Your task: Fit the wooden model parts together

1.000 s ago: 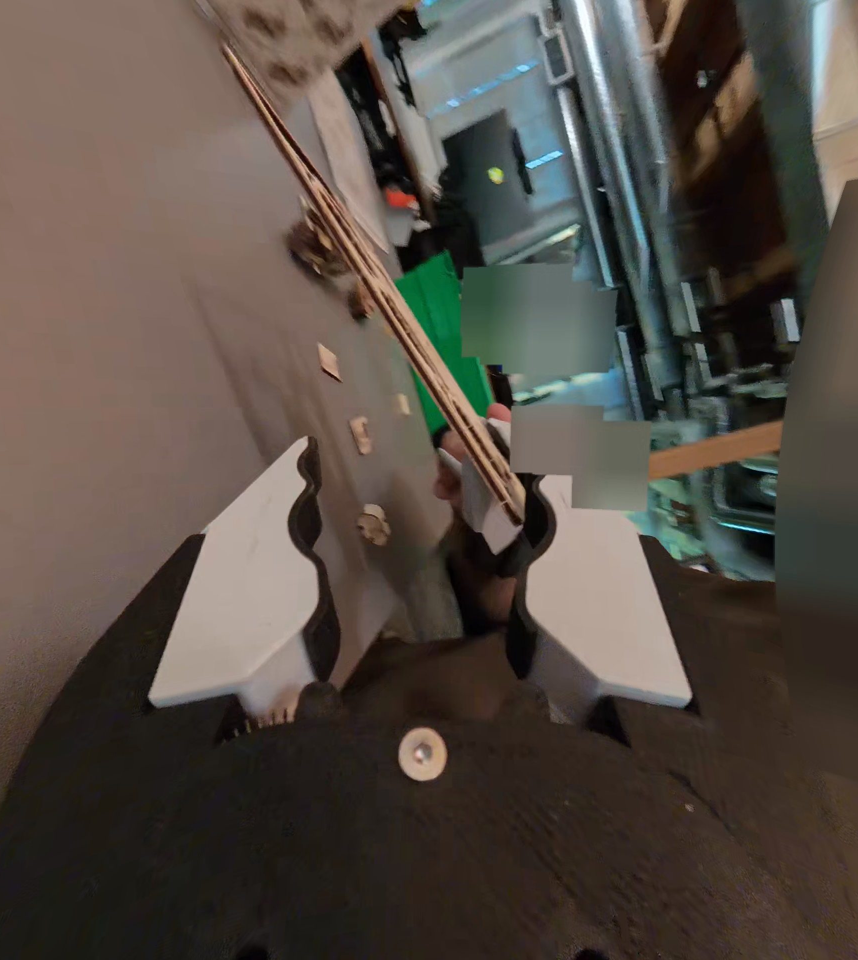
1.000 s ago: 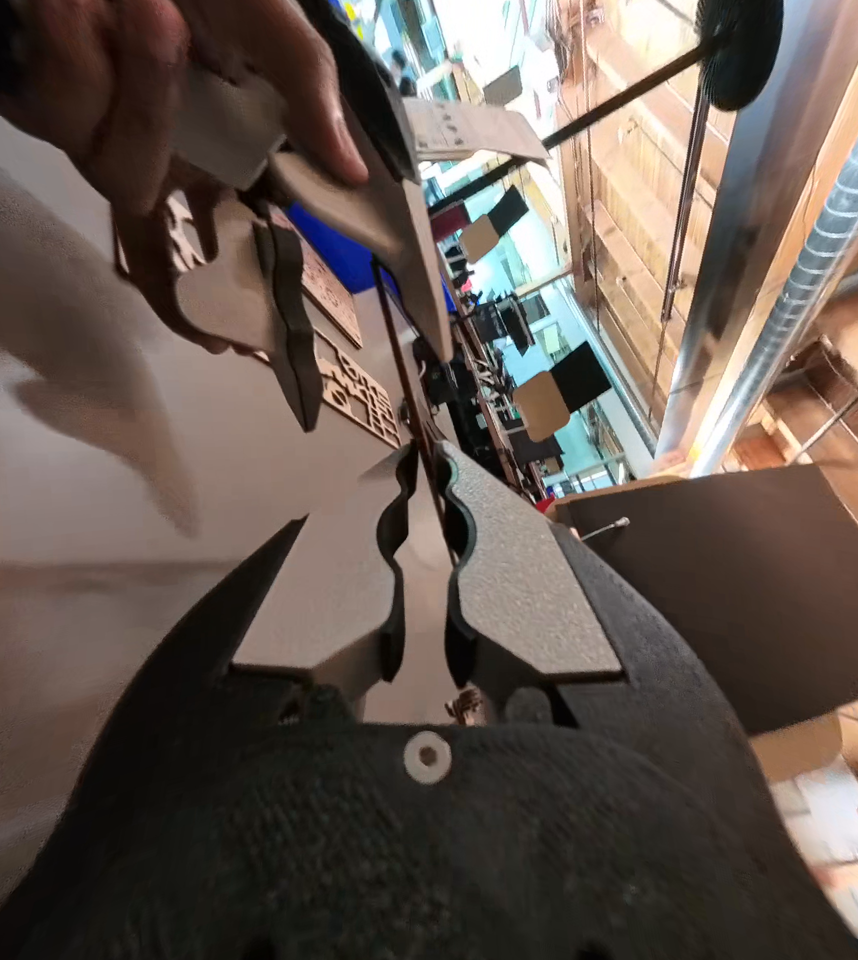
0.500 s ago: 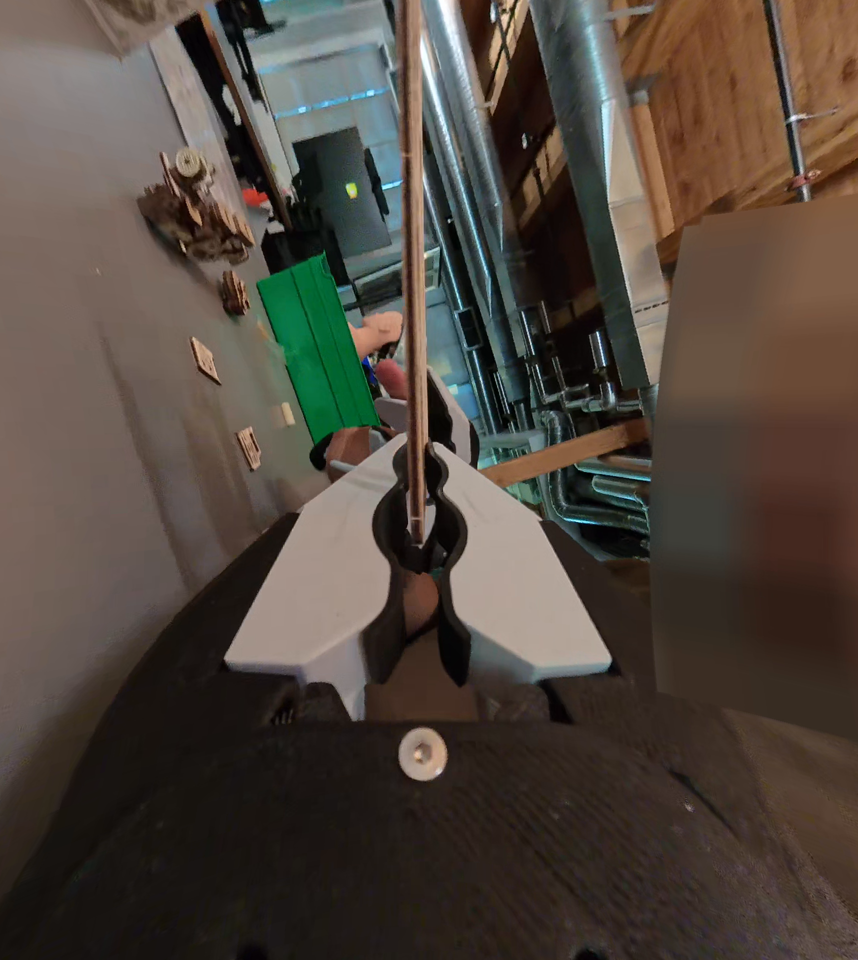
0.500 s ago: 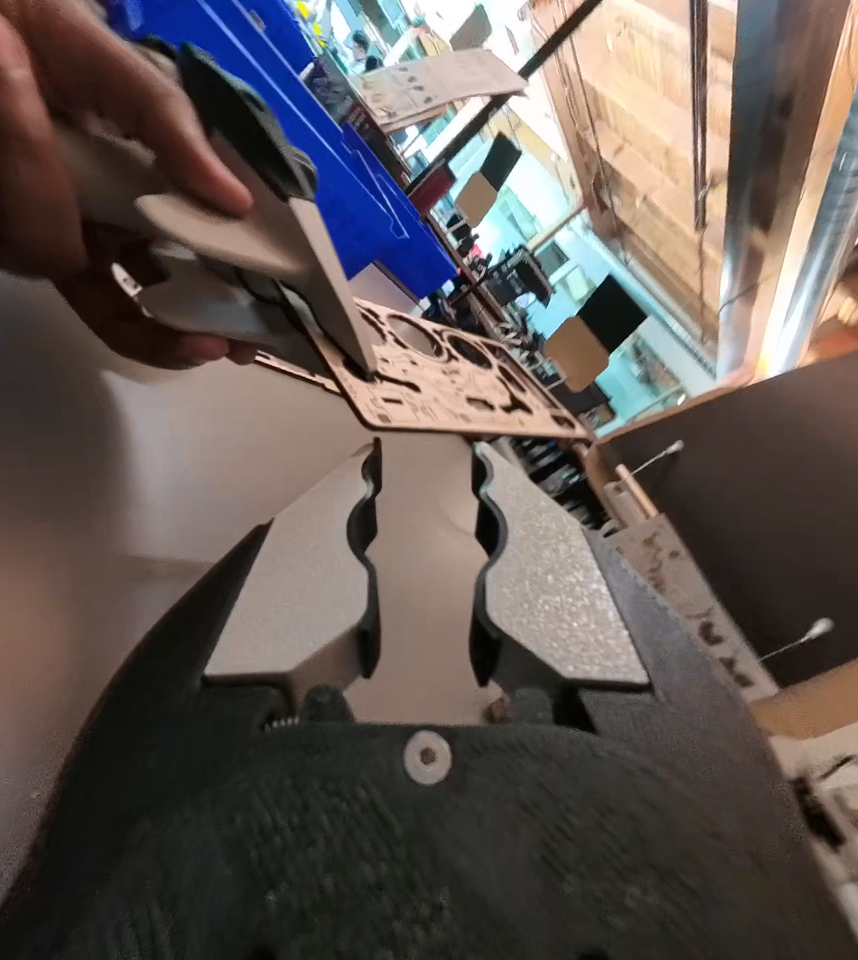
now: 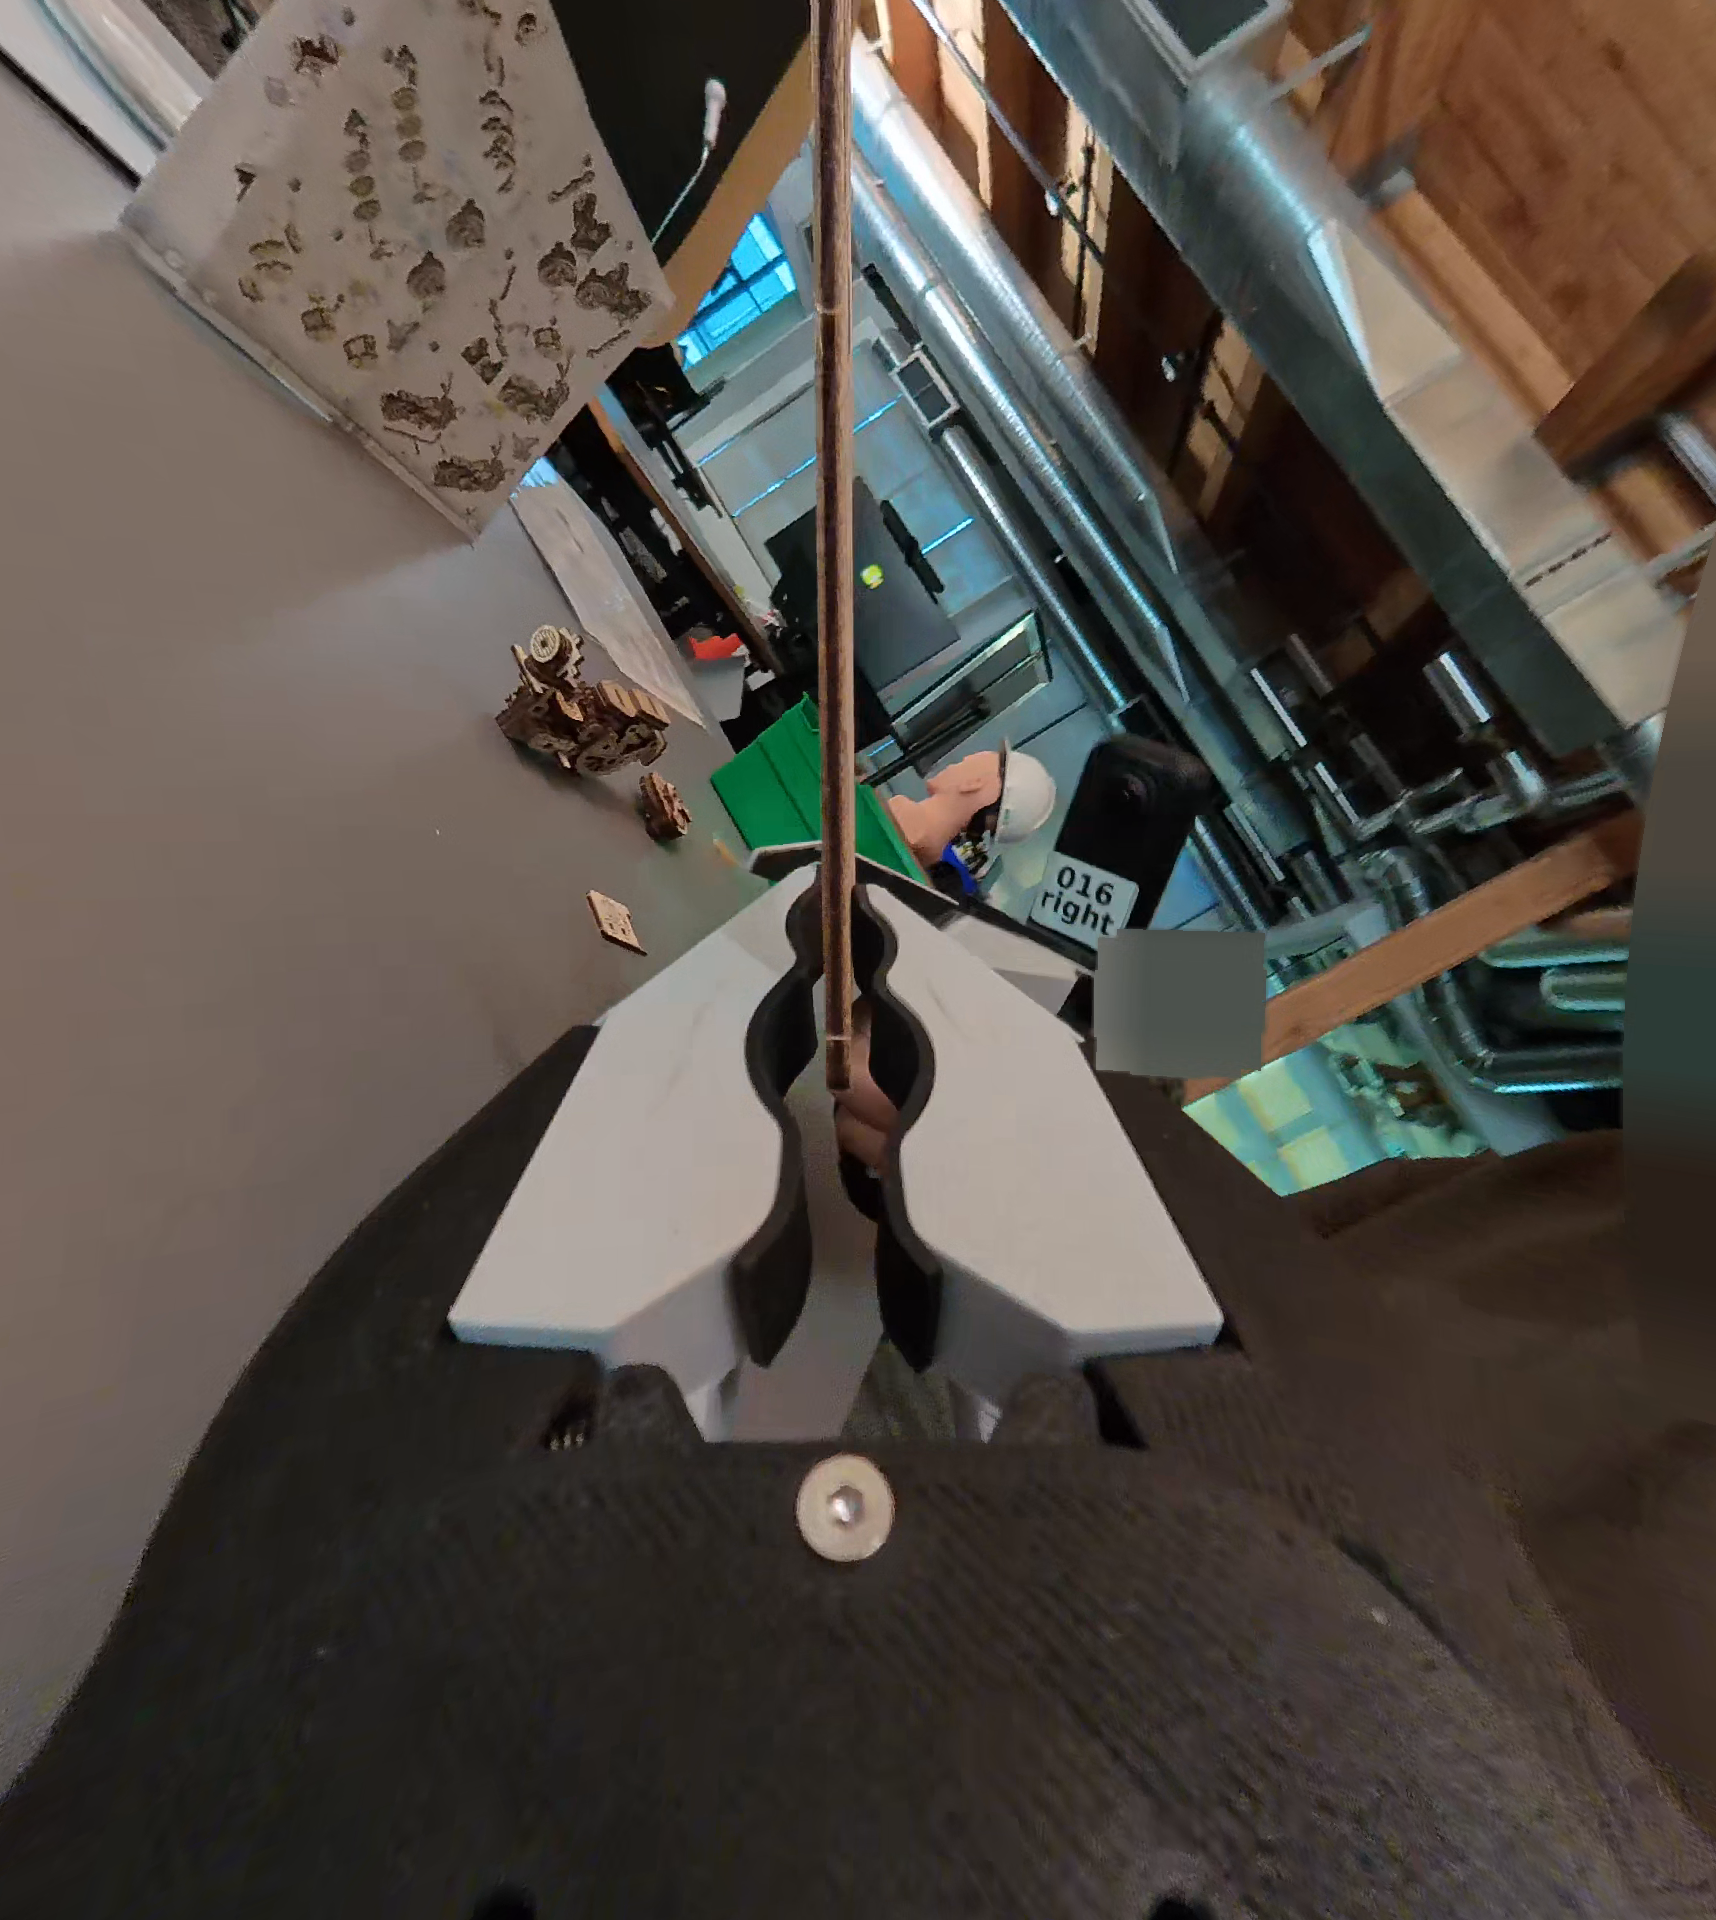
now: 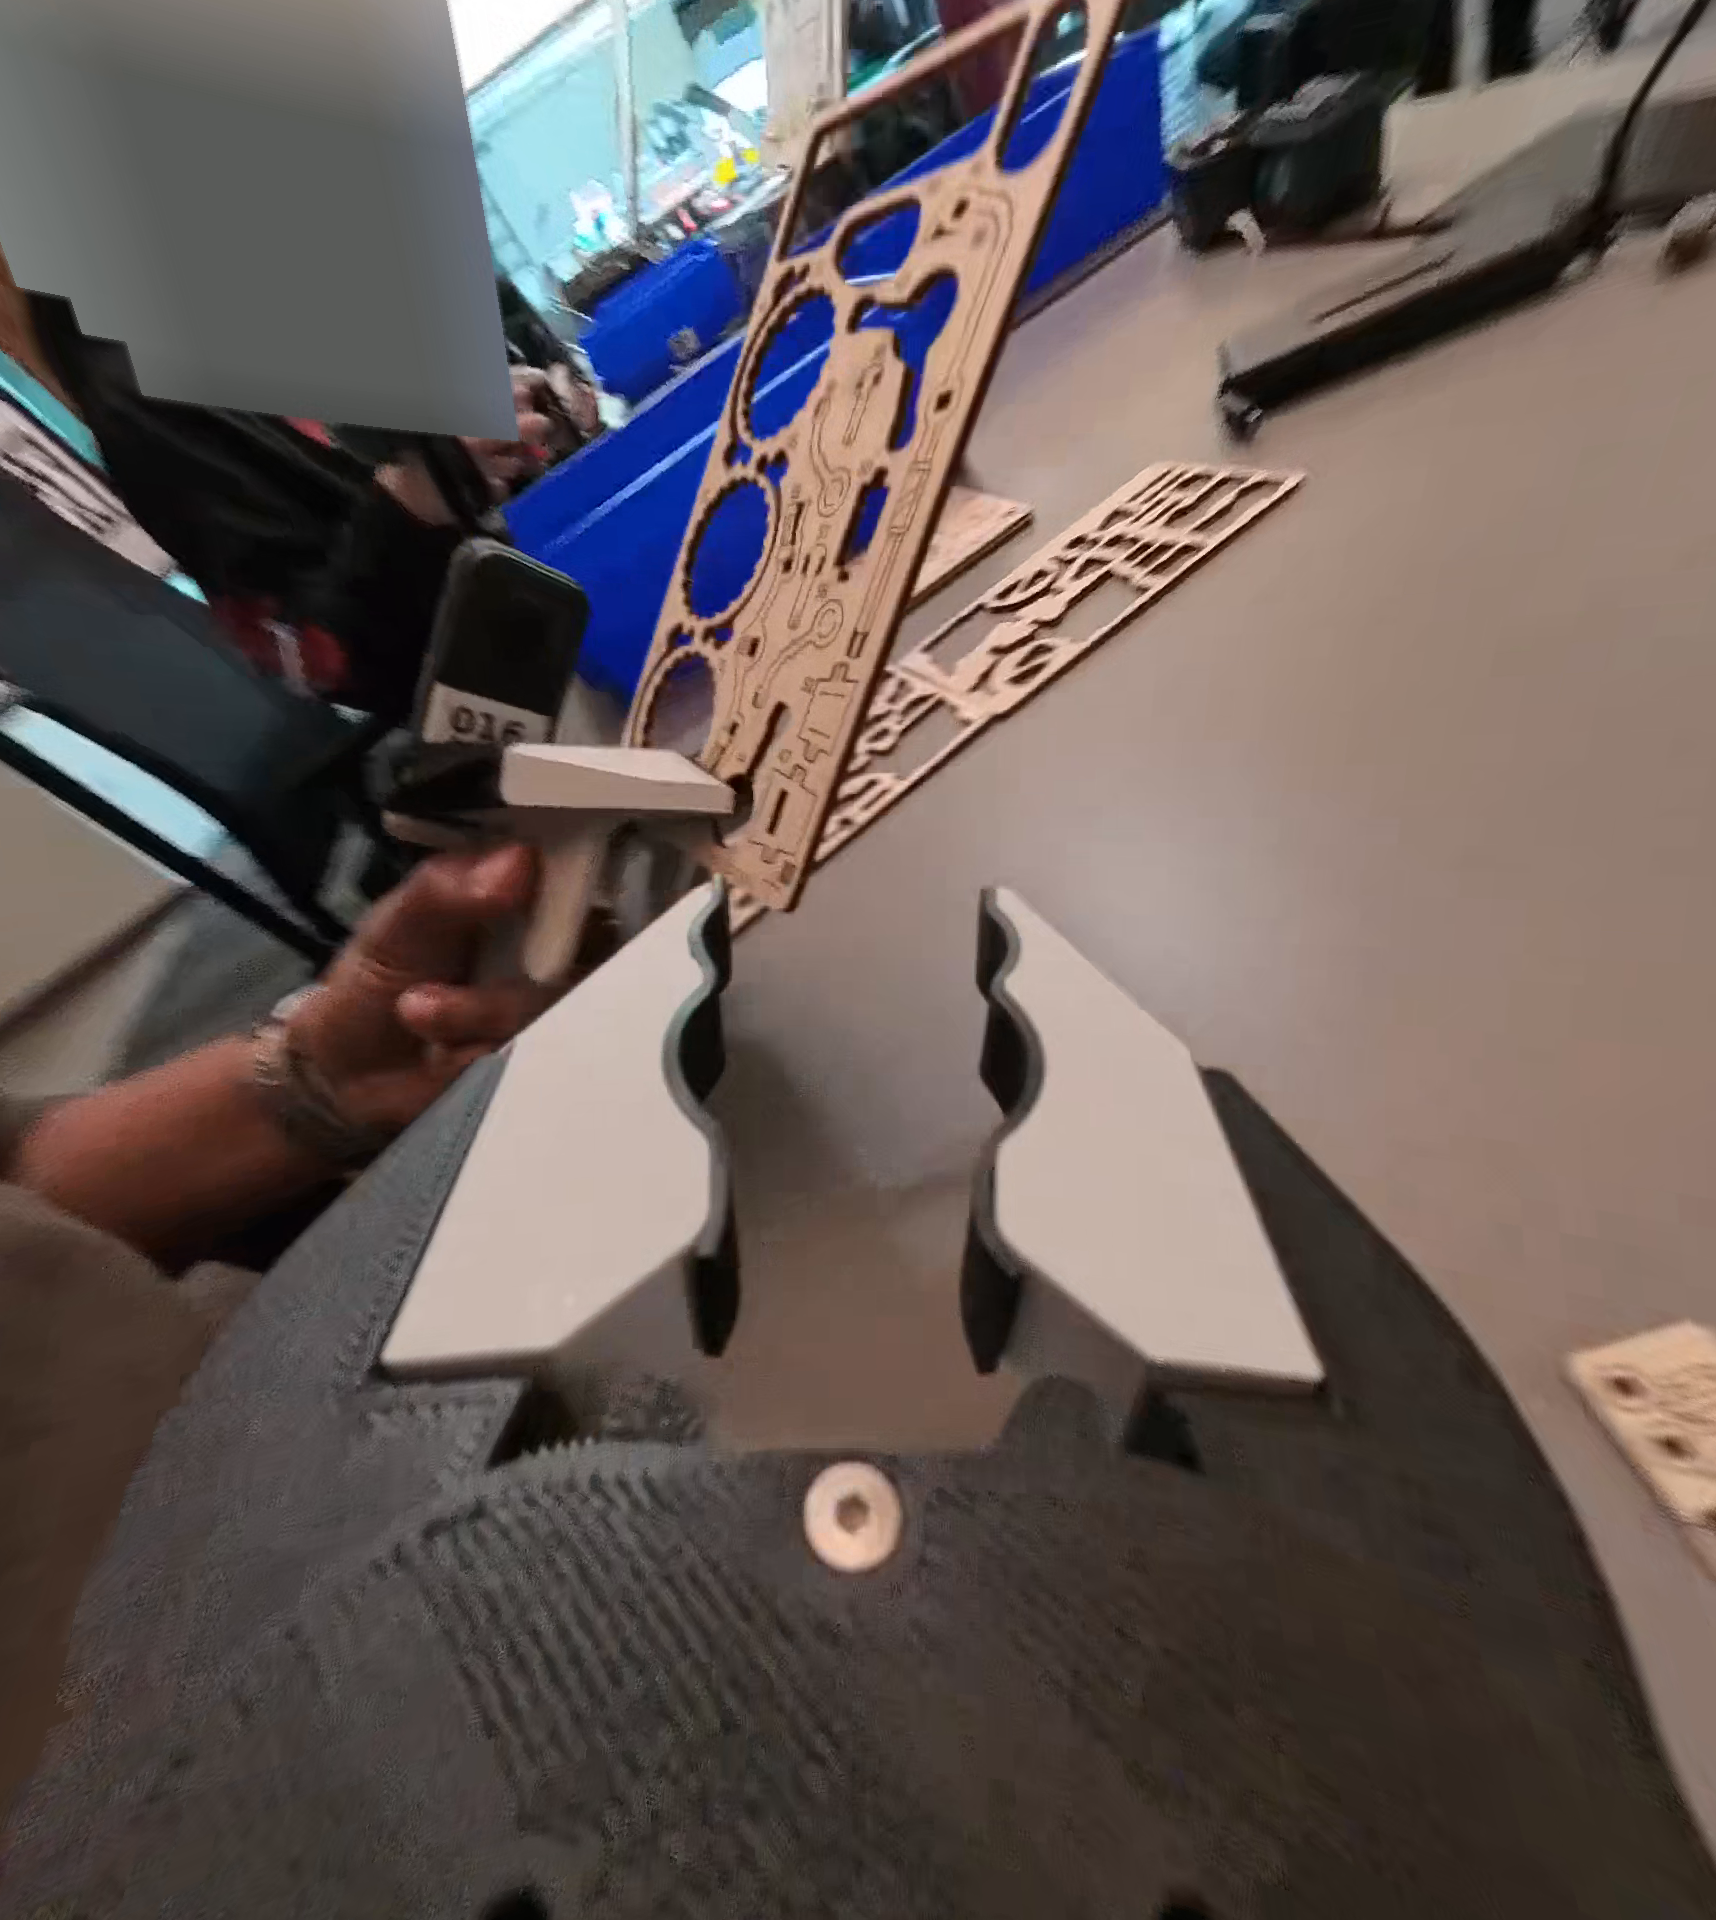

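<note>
Now the left gripper has its fingers clenched on the edge of a thin wooden parts sheet, and the right gripper has let go — its fingers stand wide apart w/ nothing between them. A second ago it was the reverse: right fingers pinched the sheet edge while the left ones were spread beside it. So the sheet has been handed over, left to carry, right free to work.

Left wrist view shows the sheet edge-on, a narrow strip running up from between the fingers. Right wrist view shows it face-on, tilted up off the tabletop, gripped at its lower corner, most round cutouts already empty. Half a sec ago it lay nearly flat in front of the right fingers; now it stands steep, and the right gripper has pulled back and swung down toward the tabletop.

Probably next: right picks or pushes out a piece. A second fretted sheet lies flat behind, a small loose wooden piece near the right gripper, and a part-built model sits farther off.
</note>
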